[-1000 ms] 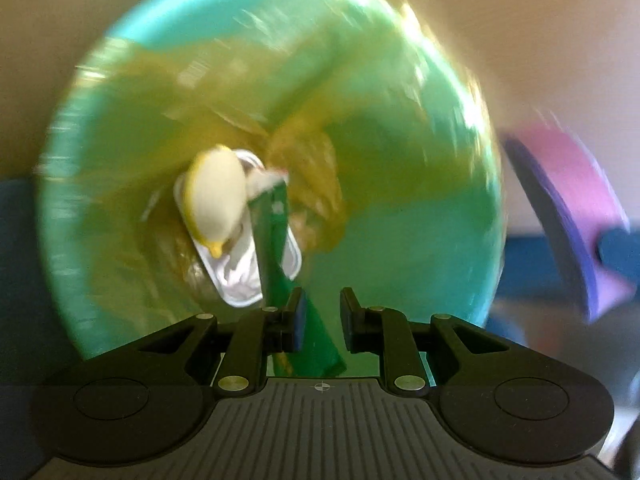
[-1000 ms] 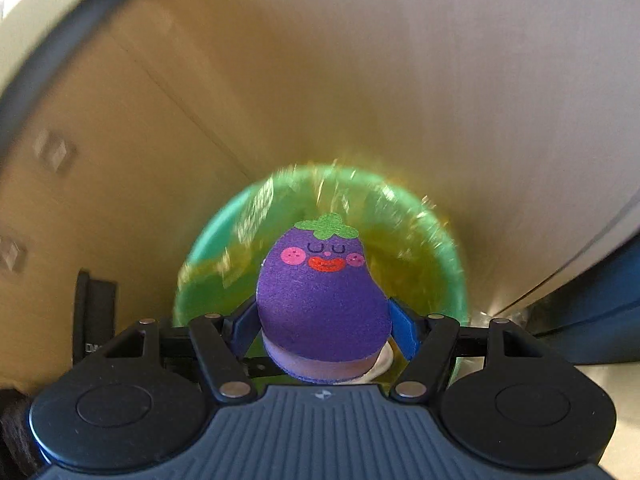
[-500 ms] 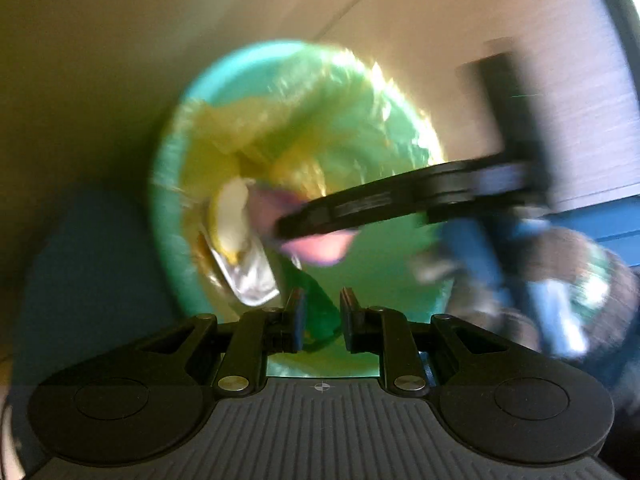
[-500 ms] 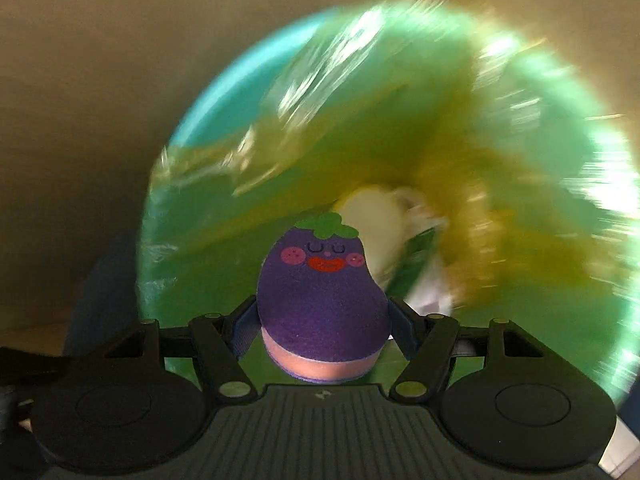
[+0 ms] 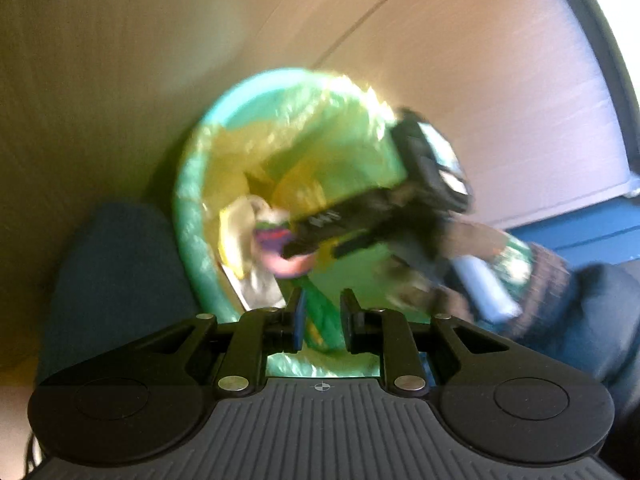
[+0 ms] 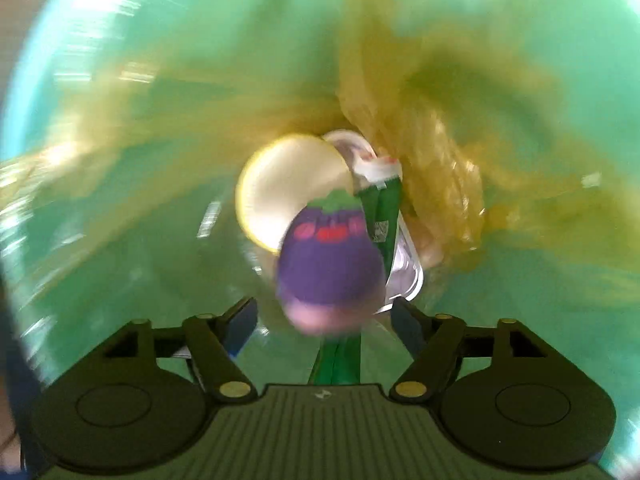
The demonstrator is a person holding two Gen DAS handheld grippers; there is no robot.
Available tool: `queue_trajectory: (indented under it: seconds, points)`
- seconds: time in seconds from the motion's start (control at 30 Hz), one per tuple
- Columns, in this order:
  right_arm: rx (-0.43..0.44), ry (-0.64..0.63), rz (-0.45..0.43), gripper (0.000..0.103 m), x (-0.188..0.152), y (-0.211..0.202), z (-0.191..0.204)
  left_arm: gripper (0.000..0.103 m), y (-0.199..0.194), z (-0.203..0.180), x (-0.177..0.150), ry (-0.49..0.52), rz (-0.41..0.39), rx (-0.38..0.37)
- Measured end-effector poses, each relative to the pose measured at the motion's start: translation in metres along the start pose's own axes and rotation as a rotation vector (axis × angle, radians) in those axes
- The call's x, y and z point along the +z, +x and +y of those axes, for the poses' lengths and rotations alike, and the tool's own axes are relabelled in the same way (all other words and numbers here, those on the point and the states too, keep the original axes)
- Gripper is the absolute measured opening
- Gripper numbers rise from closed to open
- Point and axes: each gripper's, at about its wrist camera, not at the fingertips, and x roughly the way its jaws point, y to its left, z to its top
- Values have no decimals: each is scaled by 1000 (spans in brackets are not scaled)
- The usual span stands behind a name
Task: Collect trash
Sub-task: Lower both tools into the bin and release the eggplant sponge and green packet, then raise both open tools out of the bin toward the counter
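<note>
Framing the green bin (image 5: 192, 216), pale wood floor (image 5: 120, 60).

A teal-green bin (image 6: 80, 60), lined with a translucent yellow bag (image 6: 420, 140), is filling the view beyond the black right gripper (image 6: 324, 312). Just ahead of its blue-padded fingers (image 6: 240, 324) a purple eggplant sponge (image 6: 328, 264) is showing a green cap, pink cheeks, a red mouth and a pink underside. Beyond it are lying a cream disc with a yellow rim (image 6: 288, 188), a green wrapper (image 6: 384, 208) and a clear tray (image 6: 404, 272).
</note>
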Motion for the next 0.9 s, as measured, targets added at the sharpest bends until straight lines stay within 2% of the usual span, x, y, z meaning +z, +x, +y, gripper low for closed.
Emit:
queue_trajectory:
  seconds: [0.07,0.13,0.23,0.33,0.43,0.53,0.67,0.77,0.83,0.9]
  points:
    - [-17,-29,-76,79,-14,-34,8,21,-7,-6,-3,14,-44,18]
    - [-73,-71,-164,79,-30,-68,18,21,-17,-12,-6,29,-79,28]
    - [-150,-118,-335,80,-63,-119,39,21,-34,-22,-11,66,-120,26]
    - [-176,-116,-519,88,-97,-157,46,21,-50,-41,-18,139,-163,19]
    - [-233,-67,-687,88,-129,-185,52,21,-74,-65,-27,234,-225,-19]
    - [-230,-62,-848,88,-160,-220,62,22,-117,-90,-35,330,-330,-49]
    - [-179,-80,-1023,88,-183,-274,91,22,-206,-110,-47,412,-521,-50]
    - [-128,-98,-1100,88,-187,-303,115,22,-280,-112,-62,453,-708,55]
    - [-105,-124,-1149,88,-187,-313,130,22,-326,-107,-69,433,-844,189]
    - [-96,-148,-1177,88,-186,-315,145,22,-369,-96,-74,364,-958,331]
